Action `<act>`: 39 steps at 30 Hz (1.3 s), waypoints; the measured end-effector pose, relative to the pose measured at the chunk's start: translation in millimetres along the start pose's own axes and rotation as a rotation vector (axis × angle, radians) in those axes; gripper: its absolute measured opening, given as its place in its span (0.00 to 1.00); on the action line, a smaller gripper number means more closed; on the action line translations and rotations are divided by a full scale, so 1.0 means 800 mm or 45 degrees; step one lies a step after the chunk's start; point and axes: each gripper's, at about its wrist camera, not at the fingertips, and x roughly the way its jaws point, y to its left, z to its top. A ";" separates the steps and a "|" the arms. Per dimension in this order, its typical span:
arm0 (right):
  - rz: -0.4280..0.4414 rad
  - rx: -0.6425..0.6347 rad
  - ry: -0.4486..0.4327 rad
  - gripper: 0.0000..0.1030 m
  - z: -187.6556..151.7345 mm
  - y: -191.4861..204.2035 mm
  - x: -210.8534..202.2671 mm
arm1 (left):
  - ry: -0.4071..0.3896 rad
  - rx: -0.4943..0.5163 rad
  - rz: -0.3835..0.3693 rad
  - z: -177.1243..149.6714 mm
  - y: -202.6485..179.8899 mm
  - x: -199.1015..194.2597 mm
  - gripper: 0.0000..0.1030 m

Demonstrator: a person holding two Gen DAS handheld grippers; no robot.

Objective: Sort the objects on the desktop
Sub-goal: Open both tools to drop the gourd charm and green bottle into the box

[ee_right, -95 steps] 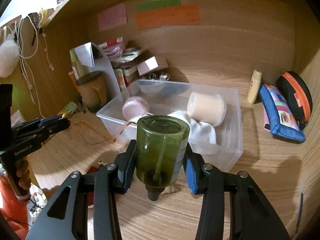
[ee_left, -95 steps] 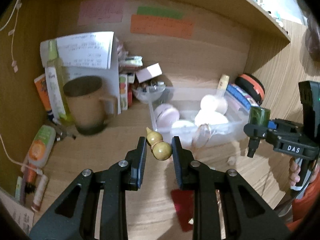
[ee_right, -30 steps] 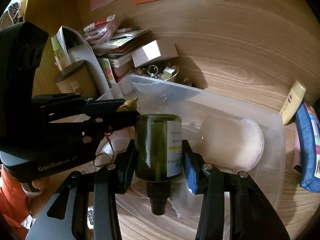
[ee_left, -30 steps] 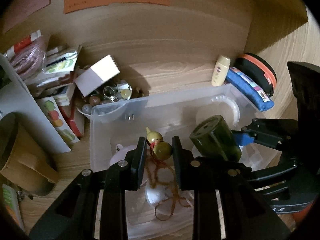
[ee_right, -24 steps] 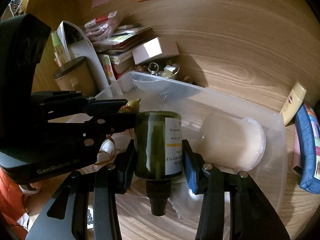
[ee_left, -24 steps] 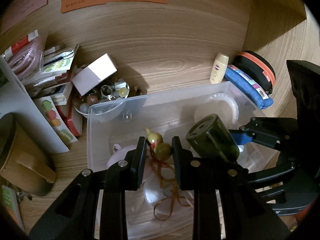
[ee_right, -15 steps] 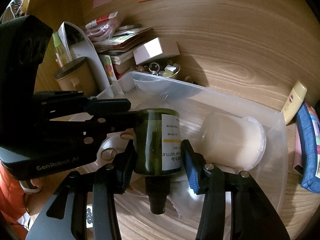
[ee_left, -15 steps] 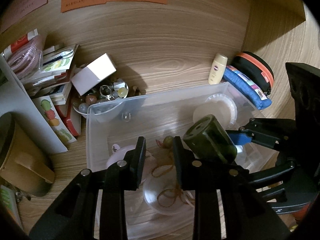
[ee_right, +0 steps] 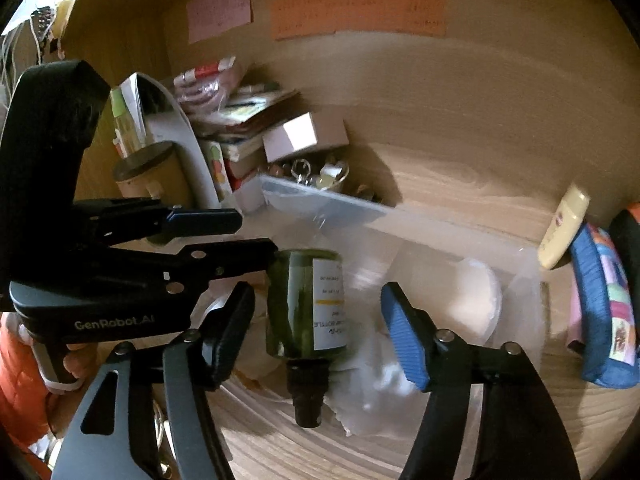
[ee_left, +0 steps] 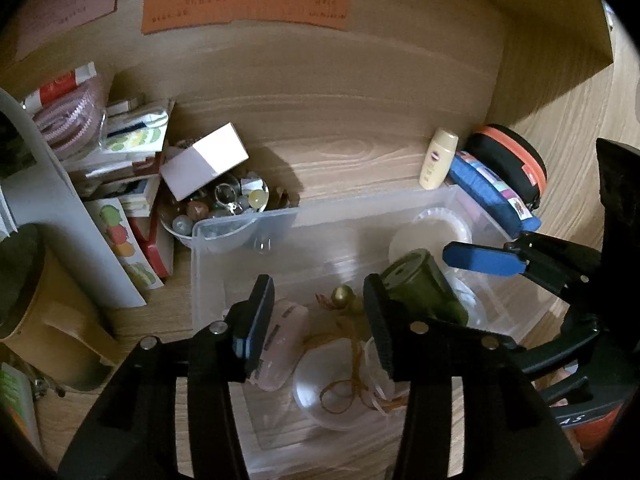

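Both grippers hang over the clear plastic bin [ee_left: 240, 232] on the worktop. The right gripper [ee_right: 318, 336] is opening its fingers; the green bottle [ee_right: 304, 304] sits between them, no pad pressing it, neck toward the camera. It looks rigid and smooth, likely slippery, so the labelled body is the best hold. The left gripper [ee_left: 318, 320] is also opening, empty; the small gourd charm [ee_left: 344, 294] lies in the bin, light, with a loose cord.
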 end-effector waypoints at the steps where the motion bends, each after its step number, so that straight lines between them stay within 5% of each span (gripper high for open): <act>1: 0.000 0.000 -0.005 0.61 0.001 0.000 -0.001 | -0.006 0.002 0.002 0.000 -0.001 -0.001 0.48; 12: -0.077 0.013 -0.037 0.75 0.003 -0.003 -0.005 | -0.100 0.008 0.076 0.003 0.002 -0.014 0.63; 23: -0.100 0.029 -0.126 1.00 0.008 -0.001 -0.027 | -0.274 0.064 0.252 0.003 0.000 -0.051 0.91; 39: -0.055 0.054 -0.239 1.00 0.003 0.010 -0.113 | -0.415 0.064 0.247 -0.009 -0.018 -0.156 1.00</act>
